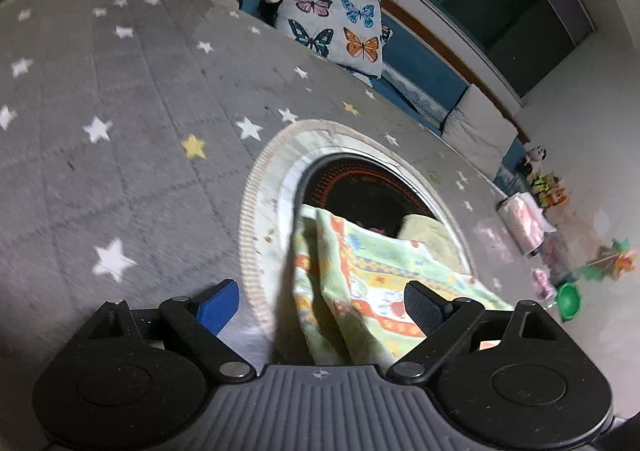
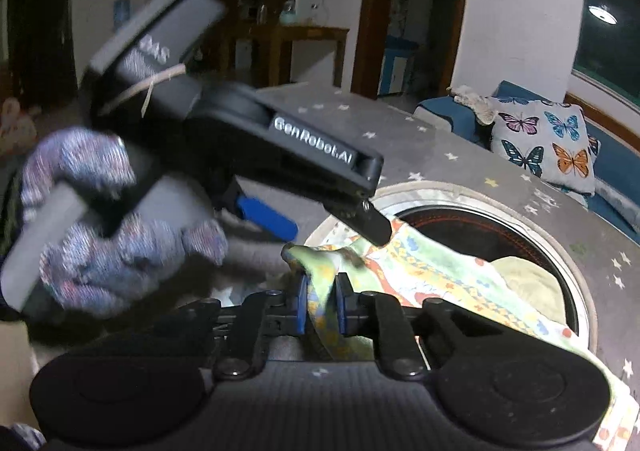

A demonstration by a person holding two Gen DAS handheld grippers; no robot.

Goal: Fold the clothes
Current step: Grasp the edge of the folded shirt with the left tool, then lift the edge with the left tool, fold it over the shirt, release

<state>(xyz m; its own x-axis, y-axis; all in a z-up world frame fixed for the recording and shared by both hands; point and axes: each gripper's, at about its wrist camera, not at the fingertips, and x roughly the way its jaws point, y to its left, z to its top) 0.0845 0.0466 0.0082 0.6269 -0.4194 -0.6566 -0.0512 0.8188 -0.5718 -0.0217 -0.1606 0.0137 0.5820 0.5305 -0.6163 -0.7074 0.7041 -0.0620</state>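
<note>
Right wrist view, nearest plane: the right gripper had its blue-padded fingers pressed onto a bunched fold of the patterned cloth, which was pinched between them. Only this view showed the left gripper from outside, blurred, held by a hand in a speckled knit glove, its dark finger touching or just over the cloth's upper edge; one blue pad showed apart from the dark finger.

Left wrist view, nearest plane: the left gripper had its fingers spread wide, one blue pad at the left and one dark pad at the right, with the patterned cloth lying between them and gripped by neither. Only this view showed the cloth hanging in soft vertical folds below the gripper.

Middle plane, both views: the cloth, green with orange, yellow and blue print, trailed out of a round opening with a pale ribbed rim; a yellowish item lay inside the dark recess behind it. The opening sat in a grey quilted cover with stars.

Far plane: a butterfly-print pillow rested on a blue bench seat under a dark window. Toys and a green bowl lay on the floor at right. The right wrist view alone showed a wooden table and a doorway.
</note>
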